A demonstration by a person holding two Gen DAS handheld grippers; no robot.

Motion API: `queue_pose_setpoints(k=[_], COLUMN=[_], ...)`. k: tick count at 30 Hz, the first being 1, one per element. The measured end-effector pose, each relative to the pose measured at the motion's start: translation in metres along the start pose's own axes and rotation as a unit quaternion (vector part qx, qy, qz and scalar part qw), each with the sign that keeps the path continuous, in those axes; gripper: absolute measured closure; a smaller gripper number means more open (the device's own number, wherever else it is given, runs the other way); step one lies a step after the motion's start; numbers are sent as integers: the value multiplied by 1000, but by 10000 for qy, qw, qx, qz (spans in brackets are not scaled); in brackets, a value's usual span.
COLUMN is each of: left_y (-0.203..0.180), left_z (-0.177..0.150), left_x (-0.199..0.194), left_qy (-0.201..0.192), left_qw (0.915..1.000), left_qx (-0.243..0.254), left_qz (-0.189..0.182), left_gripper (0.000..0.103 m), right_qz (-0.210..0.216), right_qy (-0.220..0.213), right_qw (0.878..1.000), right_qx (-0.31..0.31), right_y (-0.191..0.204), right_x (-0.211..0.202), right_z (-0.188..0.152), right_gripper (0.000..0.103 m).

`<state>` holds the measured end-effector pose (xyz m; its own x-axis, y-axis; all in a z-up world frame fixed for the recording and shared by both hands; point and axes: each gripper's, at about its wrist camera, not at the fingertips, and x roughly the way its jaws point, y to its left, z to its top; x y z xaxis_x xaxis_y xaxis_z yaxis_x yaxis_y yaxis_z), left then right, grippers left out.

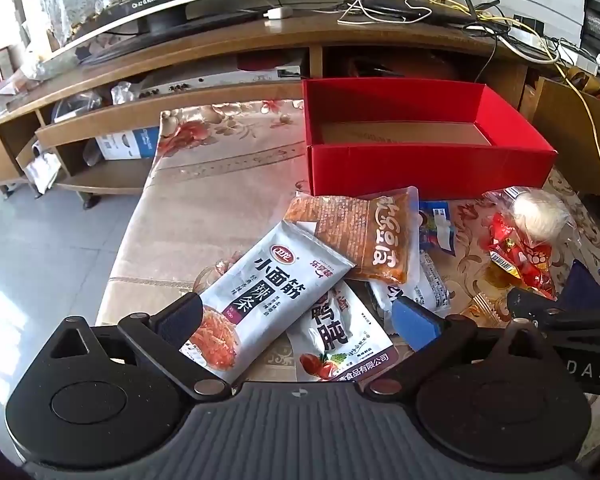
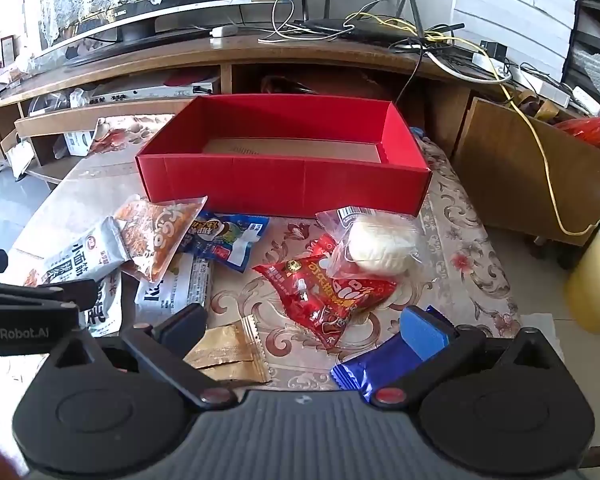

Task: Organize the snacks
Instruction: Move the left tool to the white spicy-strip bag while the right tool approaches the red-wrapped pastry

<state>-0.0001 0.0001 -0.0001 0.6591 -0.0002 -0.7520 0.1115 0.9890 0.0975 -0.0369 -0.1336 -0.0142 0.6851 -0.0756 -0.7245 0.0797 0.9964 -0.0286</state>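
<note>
1. Between the wide-apart jaws of the left gripper [image 1: 298, 314]: silver snack packet [image 1: 256, 300], lying loose, gripped by nothing.
2. Between the spread, empty jaws of the right gripper [image 2: 304, 330]: gold wrapper [image 2: 230, 354], red packet [image 2: 328, 292].
3. Beyond both: red box [image 2: 284, 178], open-topped.

An open red box [image 2: 284, 178] sits empty at the far side of the surface, its brown cardboard floor bare. Before it, snack packets lie scattered flat: a silver packet [image 1: 260, 300] overlapping an orange pouch [image 1: 364, 236] and a white packet [image 1: 340, 336] beneath it, with a blue packet [image 2: 228, 242] beside them. To the right, a clear-wrapped white bun [image 2: 380, 246] rests on a red packet [image 2: 324, 294]; nearer lie a gold wrapper [image 2: 230, 354] and a dark blue wrapper [image 2: 364, 370]
</note>
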Motion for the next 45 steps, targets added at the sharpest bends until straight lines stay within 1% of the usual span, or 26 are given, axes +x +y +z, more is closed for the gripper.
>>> queue_pose_setpoints(k=[8, 13, 16, 19, 22, 25, 30, 35, 36, 38, 40, 42, 45], left_y=[0, 4, 5, 6, 7, 10, 16, 25, 26, 29, 29, 31, 36], left_z=[-2, -3, -2, -3, -3, -3, -4, -4, -4, -4, -4, -3, -3], left_x=[-3, 1, 2, 2, 3, 3, 5, 7, 7, 6, 7, 6, 5], left_qy=[82, 41, 117, 86, 195, 183, 298, 313, 302, 322, 269, 277, 257], left_qw=[10000, 10000, 9999, 9999, 9998, 9998, 9995, 9993, 9992, 9990, 9993, 9992, 9992], left_qx=[8, -25, -34, -52, -58, -115, -127, -193, -253, -289, -245, -272, -310], left_qz=[3, 0, -1, 27, 35, 4, -15, 43, -38, -115, -48, -59, -28], left_gripper=[2, 3, 3, 3, 3, 3, 3, 2, 1, 0, 0, 0, 0], right_qz=[8, 22, 25, 48, 102, 121, 166, 310, 329, 407, 487, 560, 833], right_qy=[31, 91, 113, 126, 130, 128, 204, 309, 330, 416, 527, 618, 812], right_qw=[10000, 10000, 9999, 9999, 9998, 9998, 9995, 9987, 9985, 9976, 9964, 9951, 9916], right_qx=[-21, -18, -21, -26, -72, -118, -162, -245, -276, -380, -456, -530, -563], right_y=[2, 4, 5, 7, 10, 13, 19, 26, 27, 31, 35, 39, 44], right_x=[1, 2, 3, 3, 1, 0, 2, 4, 5, 6, 6, 3, -4], right_z=[0, 0, 1, 2, 2, 3, 4, 2, 2, 0, -2, -4, -11], right_gripper=[7, 7, 7, 7, 7, 7, 7, 7, 7, 7, 7, 7, 7])
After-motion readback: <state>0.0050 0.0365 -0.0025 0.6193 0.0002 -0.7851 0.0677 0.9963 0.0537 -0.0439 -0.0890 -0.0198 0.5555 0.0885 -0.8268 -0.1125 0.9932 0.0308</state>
